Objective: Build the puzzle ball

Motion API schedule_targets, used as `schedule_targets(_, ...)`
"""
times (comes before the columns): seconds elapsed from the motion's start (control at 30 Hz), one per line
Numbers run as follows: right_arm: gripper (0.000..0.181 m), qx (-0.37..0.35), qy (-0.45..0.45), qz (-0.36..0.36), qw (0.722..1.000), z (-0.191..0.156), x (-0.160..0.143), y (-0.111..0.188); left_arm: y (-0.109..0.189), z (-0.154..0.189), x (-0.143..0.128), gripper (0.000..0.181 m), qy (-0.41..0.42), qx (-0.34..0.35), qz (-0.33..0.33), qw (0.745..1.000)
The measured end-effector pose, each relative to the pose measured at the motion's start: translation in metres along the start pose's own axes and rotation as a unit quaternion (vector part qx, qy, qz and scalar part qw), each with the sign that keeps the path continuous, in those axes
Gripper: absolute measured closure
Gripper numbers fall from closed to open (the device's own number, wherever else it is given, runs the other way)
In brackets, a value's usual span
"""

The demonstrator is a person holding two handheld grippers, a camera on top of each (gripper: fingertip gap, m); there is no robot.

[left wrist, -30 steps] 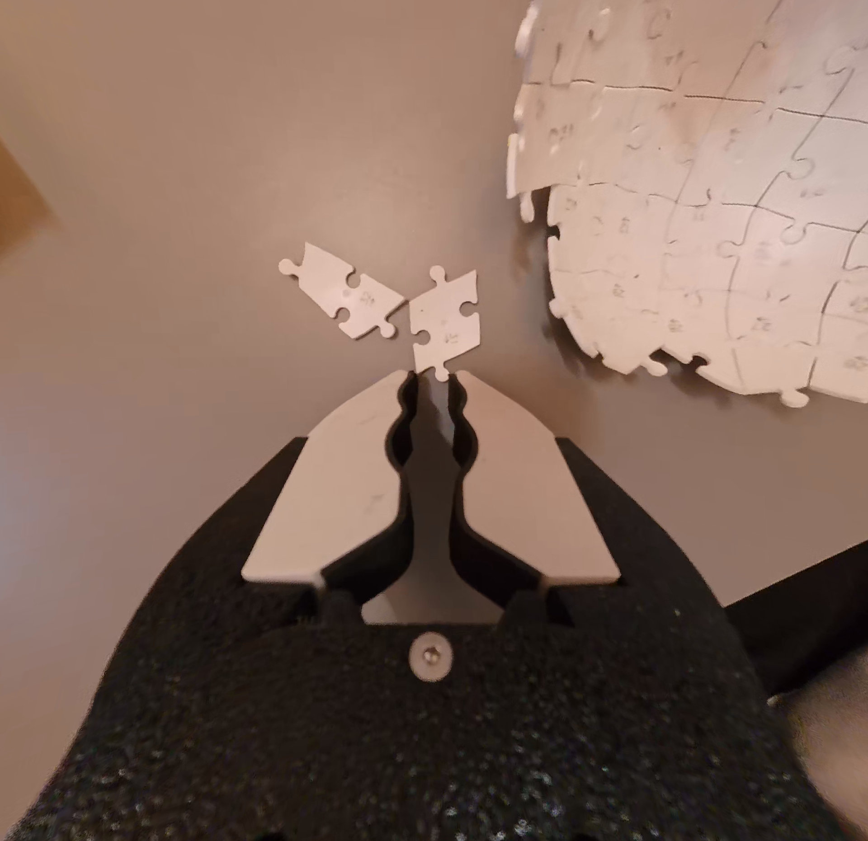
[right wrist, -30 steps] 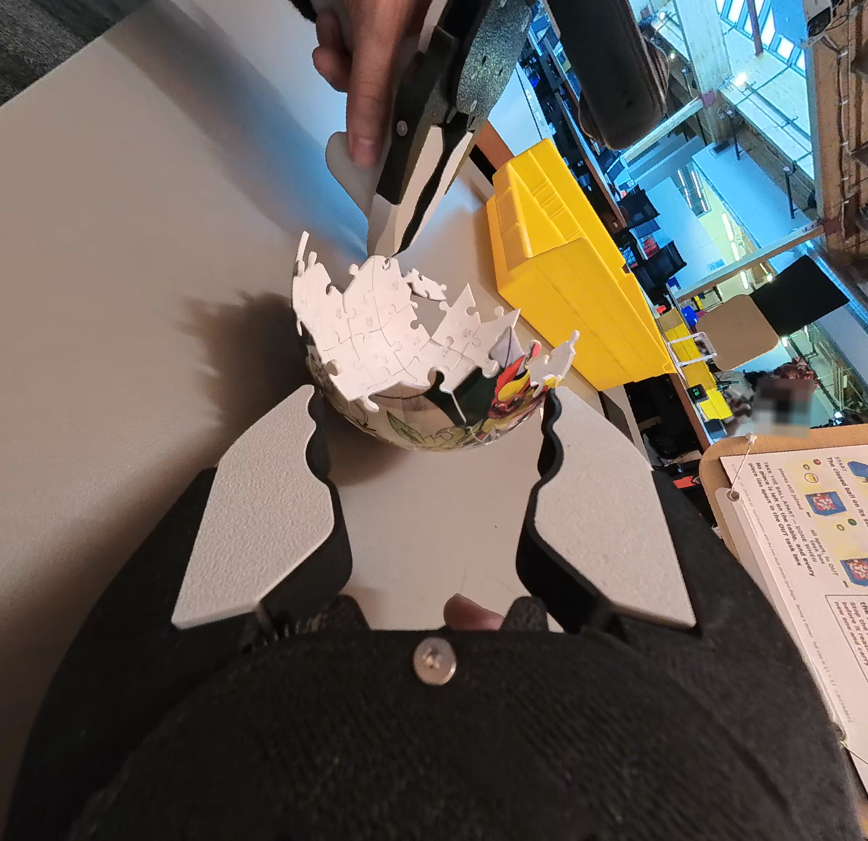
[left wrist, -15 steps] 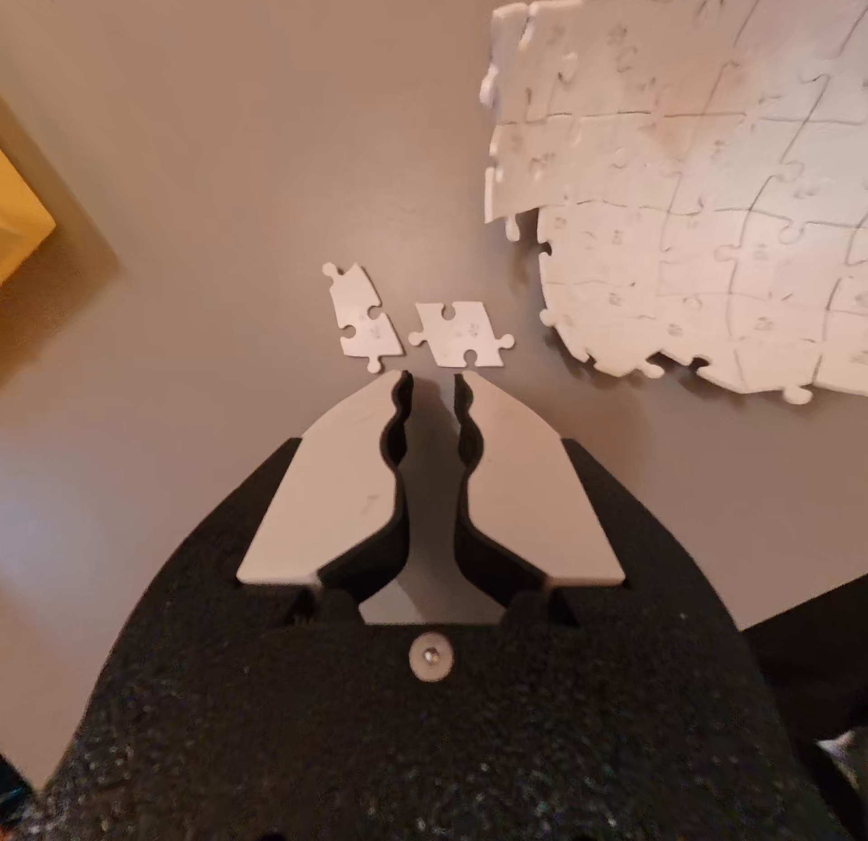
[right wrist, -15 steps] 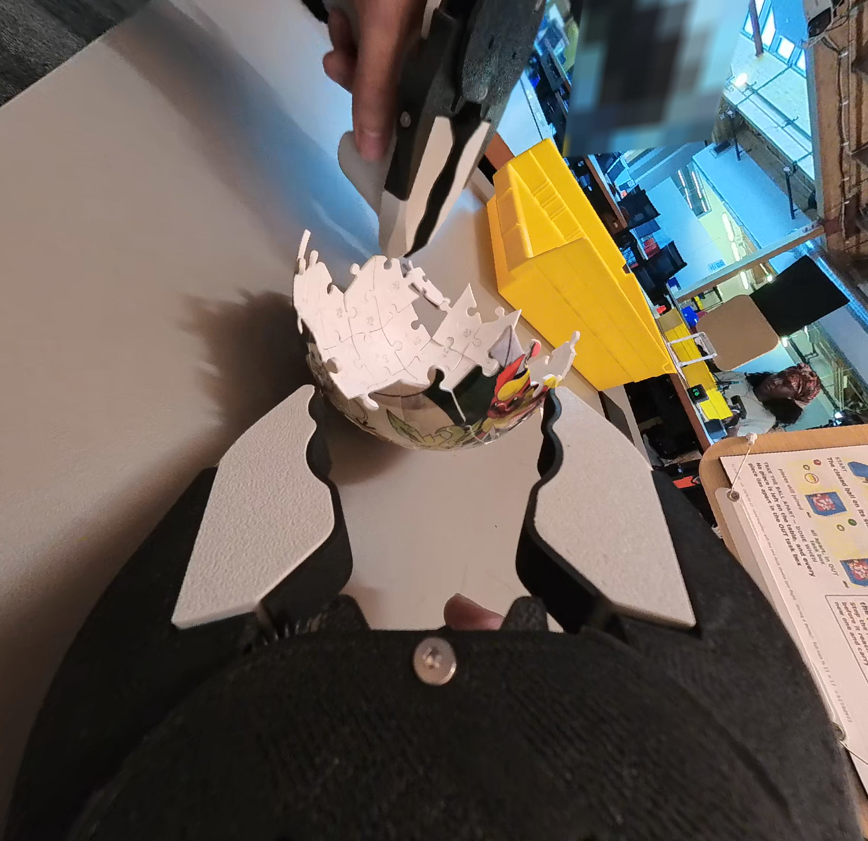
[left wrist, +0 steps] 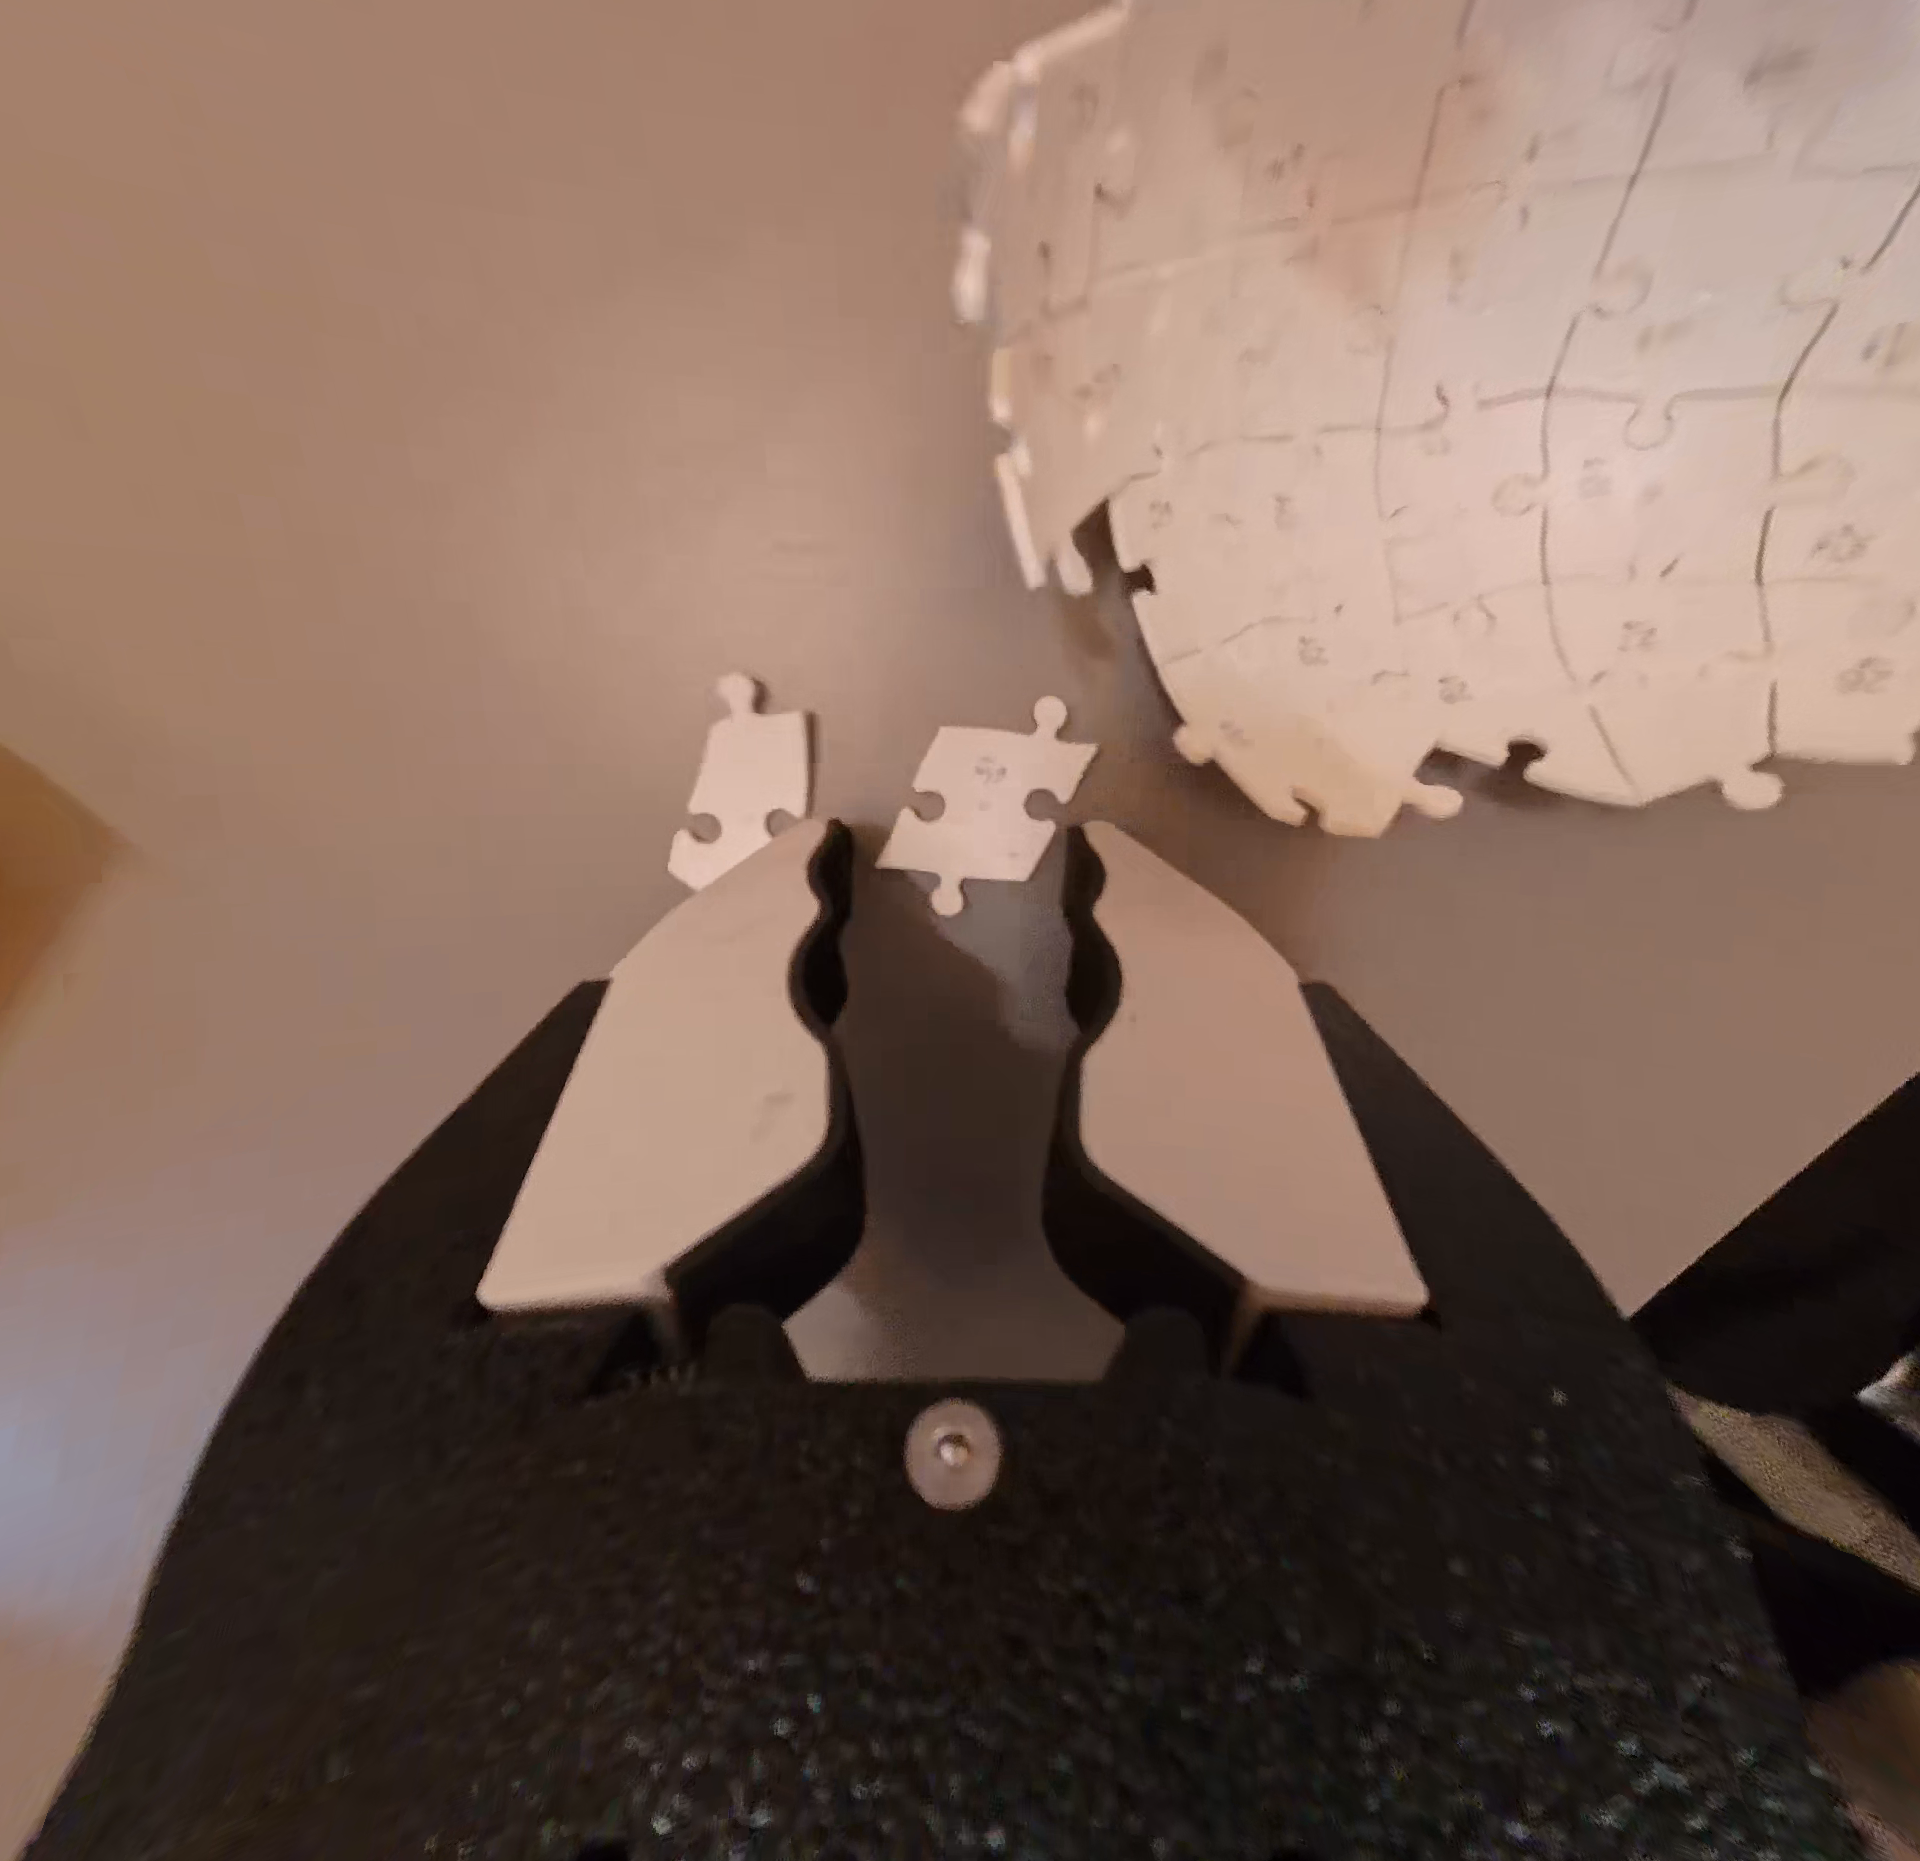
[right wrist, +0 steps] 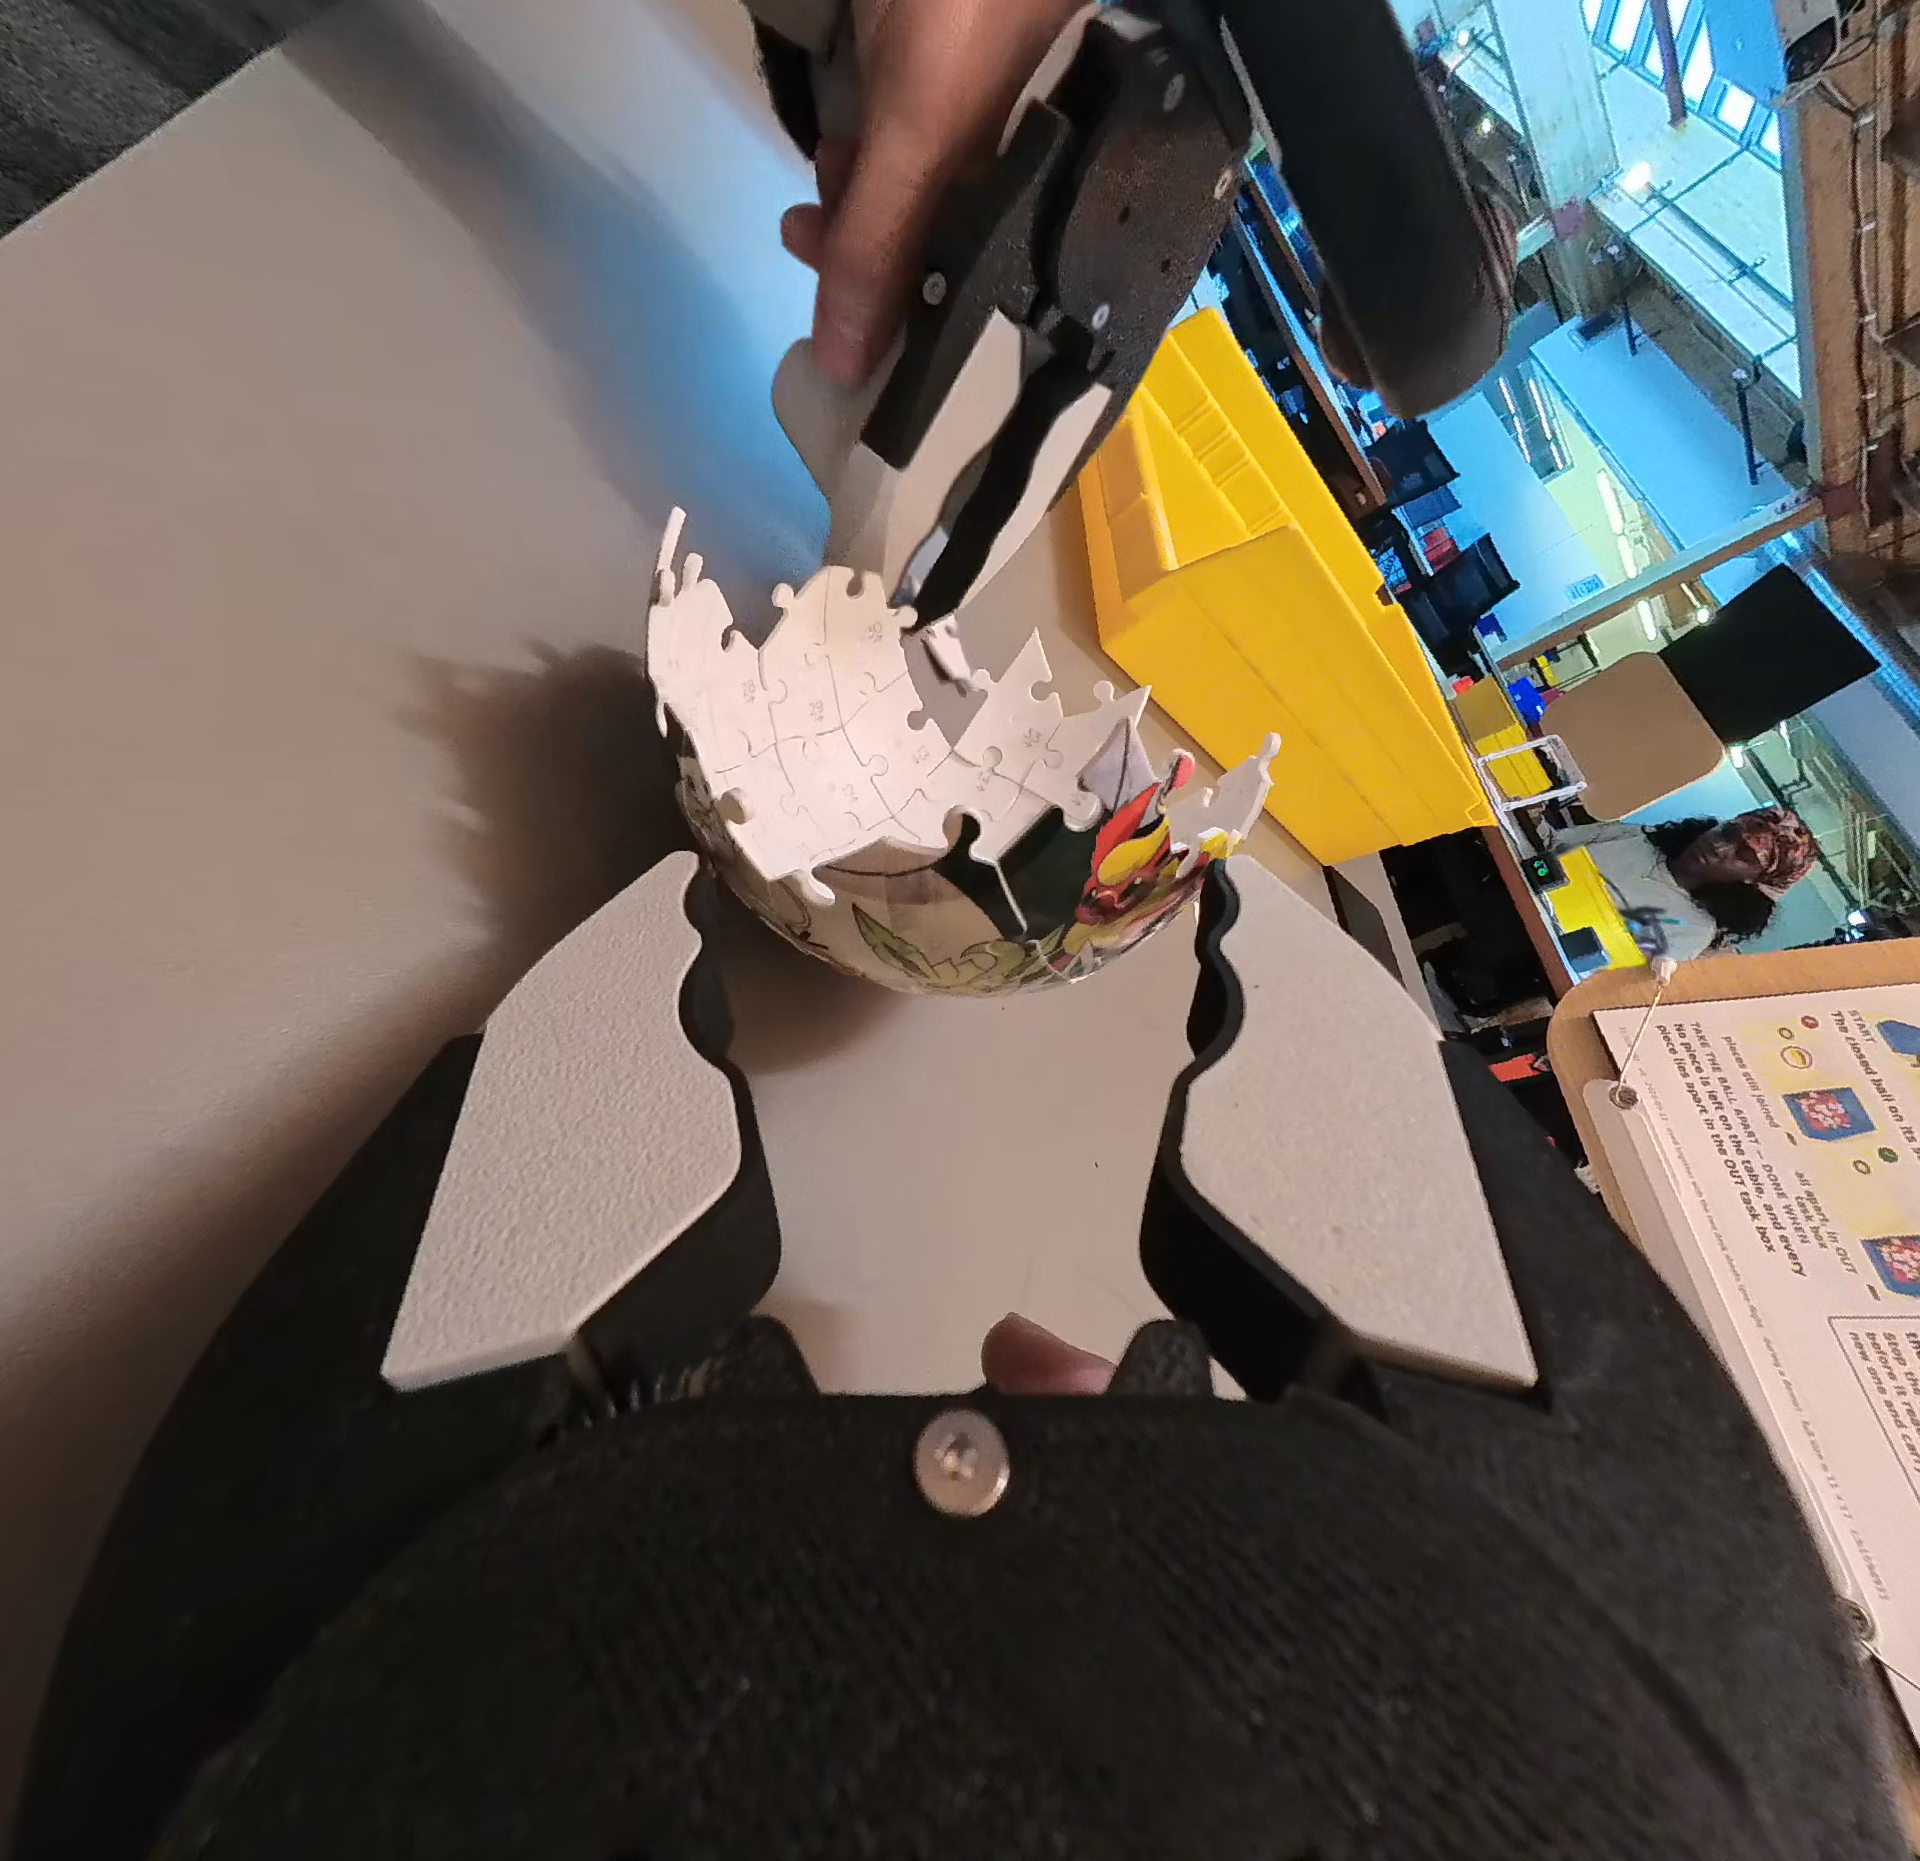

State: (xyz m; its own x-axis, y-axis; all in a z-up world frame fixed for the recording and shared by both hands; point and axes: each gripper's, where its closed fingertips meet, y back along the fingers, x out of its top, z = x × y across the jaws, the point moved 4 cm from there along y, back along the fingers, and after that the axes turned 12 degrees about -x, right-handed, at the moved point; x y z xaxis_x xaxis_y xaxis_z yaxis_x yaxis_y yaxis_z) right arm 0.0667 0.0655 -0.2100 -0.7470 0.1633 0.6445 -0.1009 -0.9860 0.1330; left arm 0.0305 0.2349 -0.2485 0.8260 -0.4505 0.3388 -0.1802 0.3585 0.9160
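The half-built puzzle ball (right wrist: 862, 762) is an open shell, white inside and printed outside, resting on the grey table (right wrist: 312, 564). My right gripper (right wrist: 954, 876) stands wide, with its tips against both sides of the shell. The shell also shows in the left wrist view (left wrist: 1507, 409) at the upper right. My left gripper (left wrist: 958, 837) is open and empty, low over the table beside the shell. A loose white piece (left wrist: 987, 803) lies flat just ahead of its tips. A second loose piece (left wrist: 748, 783) lies left of it. The left gripper (right wrist: 914, 606) also shows behind the shell's rim.
Yellow bins (right wrist: 1278, 606) stand on the table behind the ball. A board with a printed sheet (right wrist: 1766, 1188) lies at the right. A hand (right wrist: 883, 201) holds the left gripper. The right gripper's black body (left wrist: 1787, 1240) shows at the right edge. Spacing between my two grippers at the tips: around 15 cm.
A second ago my left gripper was nearly shut with a piece standing at its tips. The piece now lies flat and the jaws have opened wider. The right gripper and ball have not moved.
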Motion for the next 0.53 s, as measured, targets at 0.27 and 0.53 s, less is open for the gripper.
schedule_targets(0.27, 0.094, 0.000, -0.003, 0.007, 1.000, 0.002, 0.003, -0.001, 0.001, 0.001, -0.003, 0.153, 0.048, 0.025, 0.013, 0.998)
schedule_targets(0.53, 0.095, -0.001, -0.004, 0.004, 1.000, 0.002, 0.001, -0.001, 0.010, 0.012, -0.011, 0.149, 0.055, 0.023, 0.016, 0.998)
